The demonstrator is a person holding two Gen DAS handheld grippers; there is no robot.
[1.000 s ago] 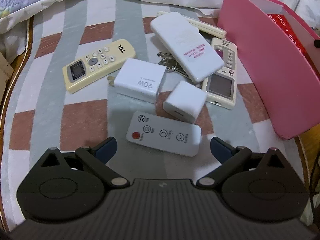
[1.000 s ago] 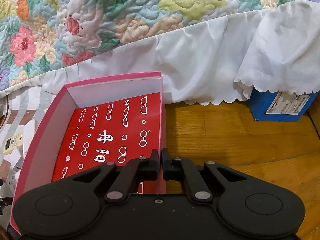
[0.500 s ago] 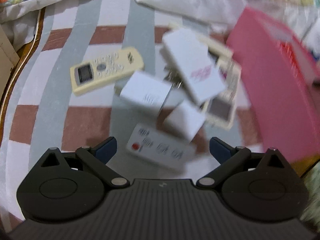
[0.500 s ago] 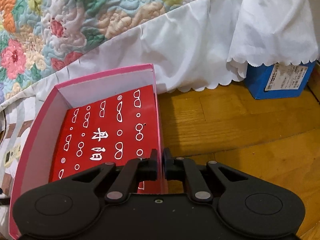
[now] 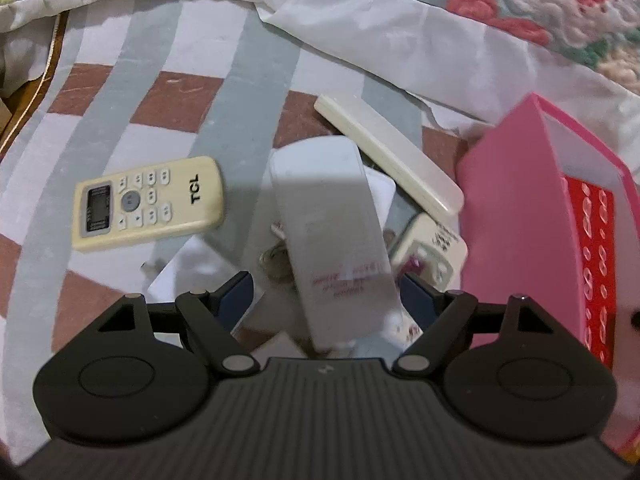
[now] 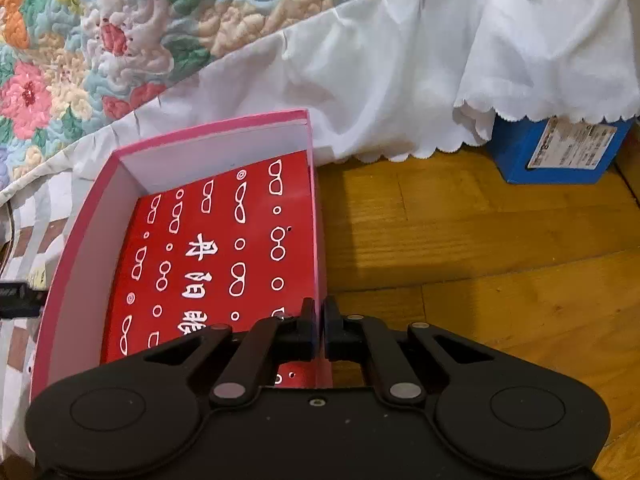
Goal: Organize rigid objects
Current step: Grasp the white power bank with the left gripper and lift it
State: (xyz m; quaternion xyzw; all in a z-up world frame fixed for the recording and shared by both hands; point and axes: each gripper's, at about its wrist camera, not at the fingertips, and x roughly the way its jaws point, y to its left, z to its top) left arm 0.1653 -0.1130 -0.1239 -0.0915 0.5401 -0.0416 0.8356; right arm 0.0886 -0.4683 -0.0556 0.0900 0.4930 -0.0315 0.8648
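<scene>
A flowered quilt [image 6: 120,32] and a white bed skirt [image 6: 360,88] run along the far edge of both views, above a wooden floor [image 6: 480,240]. A checked cloth [image 5: 168,92] in grey, white and rust carries the clutter. At its right edge stands the pink box [image 6: 80,248], open-topped, white inside with a red patterned bottom, and nothing lies in it. A blue carton [image 6: 560,152] sits on the floor under the skirt, well apart from the box.

The right gripper [image 6: 318,328] has its jaws pinched together on the box's thin right wall, which passes between them. The left gripper [image 5: 326,292] hangs over the pile with its jaws apart; they have just been closing, and the white power bank [image 5: 328,232] lies lengthwise between them, though the blur makes it hard to say whether the pads [image 5: 236,294] touch it yet.

Towards the cloth's left side lies the cream TCL remote [image 5: 148,204], apart from the rest. A long cream remote [image 5: 388,156] lies face down beyond the power bank, near the box. A second cream remote [image 5: 432,252] peeks out beside the box wall. A white charger [image 5: 192,268] sits partly hidden under the left finger, and keys [image 5: 276,260] show just beside the power bank.
</scene>
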